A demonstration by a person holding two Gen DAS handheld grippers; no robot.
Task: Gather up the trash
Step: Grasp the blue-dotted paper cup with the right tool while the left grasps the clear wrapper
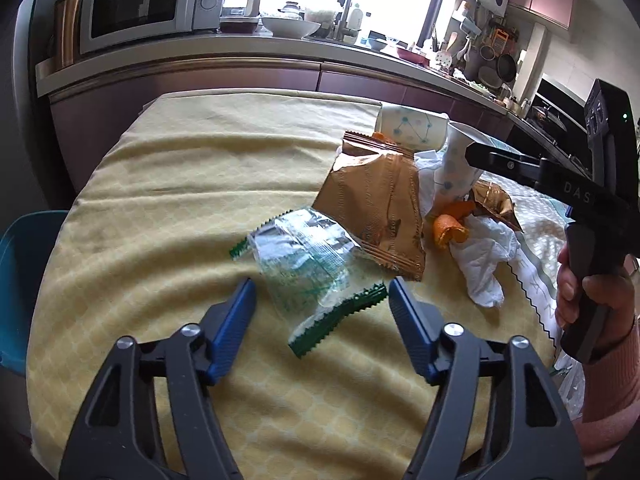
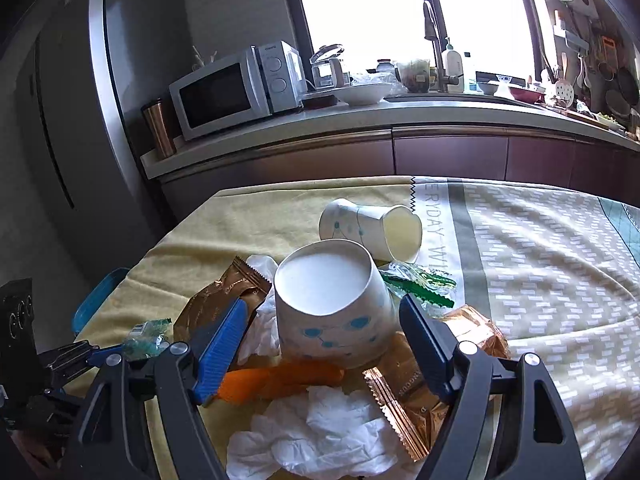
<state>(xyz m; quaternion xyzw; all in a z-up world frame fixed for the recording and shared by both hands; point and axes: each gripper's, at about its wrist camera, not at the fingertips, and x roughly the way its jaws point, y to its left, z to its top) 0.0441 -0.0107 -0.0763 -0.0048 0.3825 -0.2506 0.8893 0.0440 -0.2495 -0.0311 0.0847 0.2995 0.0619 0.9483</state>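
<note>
Two grippers hang over a table draped in a yellow tablecloth (image 1: pixel 160 208), each held by a person, with the rubbish heaped toward the right half of the cloth. Over on the left, the left gripper (image 1: pixel 322 300) is tipped down at the cloth, its blue-padded jaws spread apart with a crinkled clear-and-green wrapper (image 1: pixel 304 264) lying between them; the pads sit either side of it and are not pressing on it. Just past that wrapper, touching it, lies a flat brown foil packet (image 1: pixel 376 208). Moving right, a curl of orange peel (image 1: pixel 448 228) rests against crumpled white tissue (image 1: pixel 484 256), and behind them a paper cup (image 2: pixel 372 228) printed with blue dots lies on its side near the far edge. Now the right gripper (image 2: pixel 320 316), held in a hand (image 1: pixel 576 292) with a pink sleeve: its jaws stand wide on both sides of a second cup (image 2: pixel 332 304), tilted among the tissue and peel with its white bottom facing up toward us, and I see a gap between each pad and the cup wall. Beside that cup on the right lie another green-edged wrapper (image 2: pixel 420 280) and a coppery foil packet (image 2: pixel 420 392).
</note>
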